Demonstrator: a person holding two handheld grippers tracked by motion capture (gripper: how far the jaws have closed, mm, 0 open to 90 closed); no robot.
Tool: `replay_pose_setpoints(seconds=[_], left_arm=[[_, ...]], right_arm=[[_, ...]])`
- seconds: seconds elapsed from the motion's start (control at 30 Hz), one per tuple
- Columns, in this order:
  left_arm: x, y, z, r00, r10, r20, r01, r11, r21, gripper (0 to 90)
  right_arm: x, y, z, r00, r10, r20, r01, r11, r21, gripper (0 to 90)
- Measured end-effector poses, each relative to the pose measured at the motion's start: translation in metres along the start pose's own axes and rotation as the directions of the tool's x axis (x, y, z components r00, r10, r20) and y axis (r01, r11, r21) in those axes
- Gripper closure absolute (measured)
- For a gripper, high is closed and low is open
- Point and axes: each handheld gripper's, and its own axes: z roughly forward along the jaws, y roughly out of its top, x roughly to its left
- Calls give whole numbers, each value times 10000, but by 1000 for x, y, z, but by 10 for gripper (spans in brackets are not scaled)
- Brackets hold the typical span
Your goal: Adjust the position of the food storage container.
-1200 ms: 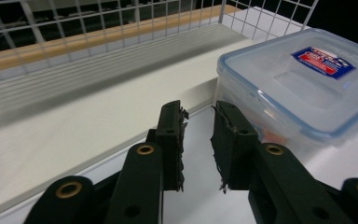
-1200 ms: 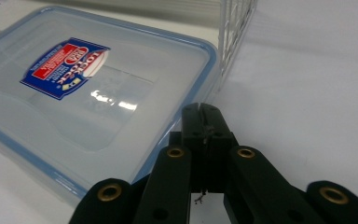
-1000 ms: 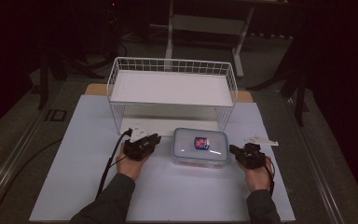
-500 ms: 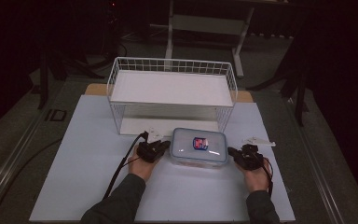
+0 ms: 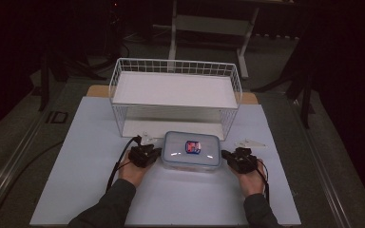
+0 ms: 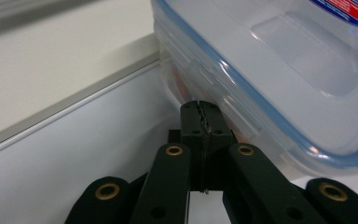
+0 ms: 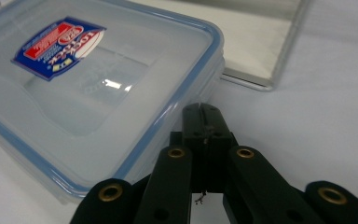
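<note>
**Q:** Firstly, what is the condition of each gripper?

**A:** Left gripper point(image 6: 201, 112): jaws pressed together with nothing between them, tips set against the left short side of the container point(image 6: 279, 79), at its side latch. Right gripper point(image 7: 204, 114): jaws likewise pressed together and empty, tips at the container's right short side, just under the blue-edged lid rim. From the high view, the left gripper point(image 5: 155, 153) and right gripper point(image 5: 225, 155) flank the container point(image 5: 191, 151), one at each end, each held by a hand coming in from the near edge.

**Q:** Where does the container sit?

**A:** Flat on the white table surface point(image 5: 85, 156), lid on. It is clear plastic with a blue seal line and a red-and-blue label point(image 5: 192, 146) on the lid. Something orange shows through its left wall in the left gripper view; what it is cannot be told.

**Q:** What lies beyond the container?

**A:** A white wire rack point(image 5: 176, 90) stands directly behind the container, close to its far side, with a white shelf on top and a lower base board. Grey plates point(image 5: 251, 142) lie on the table to the container's right rear.
</note>
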Motion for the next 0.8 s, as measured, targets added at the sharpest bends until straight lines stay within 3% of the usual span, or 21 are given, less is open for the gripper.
replay_pose_setpoints(seconds=[0.1,0.13,0.27,0.47,0.57,0.8], left_arm=[[8,-1,-1,9990,-371,-250,363,9989,-302,877],[12,-1,-3,9973,-689,-235,673,9956,-652,864],[15,0,-6,9967,-813,-39,806,9926,-905,875],[8,2,-17,9970,-774,-45,767,9936,-834,898],[3,0,-23,9983,-521,-245,502,9961,-727,899],[3,-9,-37,9963,-820,-274,804,9954,-525,900]], right_arm=[[6,2,3,9995,-296,-76,296,9996,-4,900],[8,3,5,9992,-386,-56,386,9993,2,900],[9,4,6,9993,-357,-68,356,9994,-33,900],[9,6,7,9996,-230,-138,229,9997,-65,900],[11,6,8,9996,-263,-89,262,9996,-81,900],[19,9,13,9993,-317,-185,317,9995,-32,900]])
